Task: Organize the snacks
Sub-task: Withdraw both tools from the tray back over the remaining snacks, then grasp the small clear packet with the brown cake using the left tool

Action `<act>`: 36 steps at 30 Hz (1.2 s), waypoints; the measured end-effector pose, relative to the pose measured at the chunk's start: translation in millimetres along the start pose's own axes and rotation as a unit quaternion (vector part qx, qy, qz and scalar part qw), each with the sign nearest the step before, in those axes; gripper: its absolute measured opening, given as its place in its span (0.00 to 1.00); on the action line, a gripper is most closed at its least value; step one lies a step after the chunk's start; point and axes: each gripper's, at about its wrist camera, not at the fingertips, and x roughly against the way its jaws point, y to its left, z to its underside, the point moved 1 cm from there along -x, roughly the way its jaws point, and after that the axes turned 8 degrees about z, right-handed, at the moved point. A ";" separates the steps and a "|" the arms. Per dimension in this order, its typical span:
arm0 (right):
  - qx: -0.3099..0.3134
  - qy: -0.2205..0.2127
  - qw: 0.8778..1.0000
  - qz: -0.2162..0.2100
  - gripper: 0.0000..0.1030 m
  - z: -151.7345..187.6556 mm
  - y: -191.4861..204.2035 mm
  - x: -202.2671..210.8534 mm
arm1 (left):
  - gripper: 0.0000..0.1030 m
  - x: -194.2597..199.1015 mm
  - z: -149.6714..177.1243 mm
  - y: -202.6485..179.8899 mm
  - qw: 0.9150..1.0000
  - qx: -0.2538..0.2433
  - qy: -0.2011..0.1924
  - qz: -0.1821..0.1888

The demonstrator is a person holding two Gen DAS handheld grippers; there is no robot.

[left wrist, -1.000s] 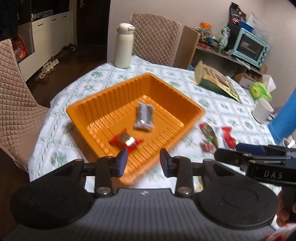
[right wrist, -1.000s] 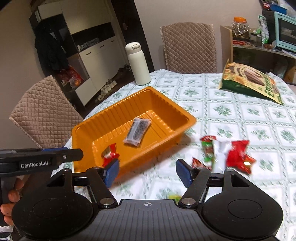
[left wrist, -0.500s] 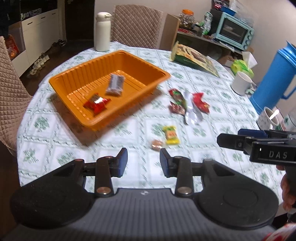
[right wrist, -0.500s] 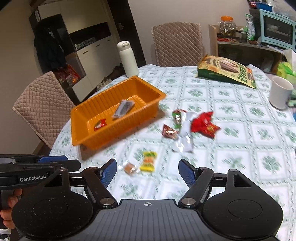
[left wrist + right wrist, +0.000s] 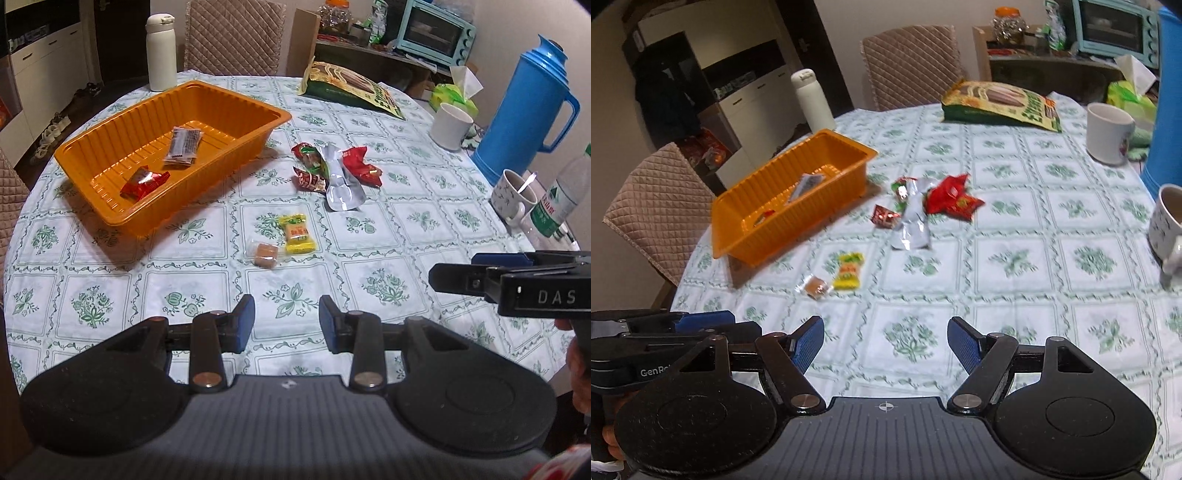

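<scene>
Snacks: yellow candy (image 5: 298, 235) and brown candy (image 5: 265, 254) are lying touching, ahead of both jaws; two more are sitting in the orange tray (image 5: 110, 218).
Left gripper (image 5: 287, 319): jaws are standing partly spread, holding nothing.
Right gripper (image 5: 885, 342): jaws are standing wide, holding nothing.
Risk: pinching one candy is likely nudging its neighbour away.

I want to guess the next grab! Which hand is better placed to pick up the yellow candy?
Probably the left. The left gripper points almost straight at the yellow candy, jaws empty and apart. From the right gripper, also empty, the candy sits off to its left side, so it would have to swing over.
</scene>
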 end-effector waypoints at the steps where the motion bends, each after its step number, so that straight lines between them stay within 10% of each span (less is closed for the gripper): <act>1: 0.000 0.001 1.000 0.001 0.71 0.3 -0.7 -0.7 | 0.33 -1.8 -0.2 0.9 1.000 -0.002 0.001 0.000; 36: -0.097 0.013 0.993 0.069 0.71 -20.6 -11.8 -33.6 | 0.45 -106.8 -32.6 42.9 0.987 -0.149 0.051 0.011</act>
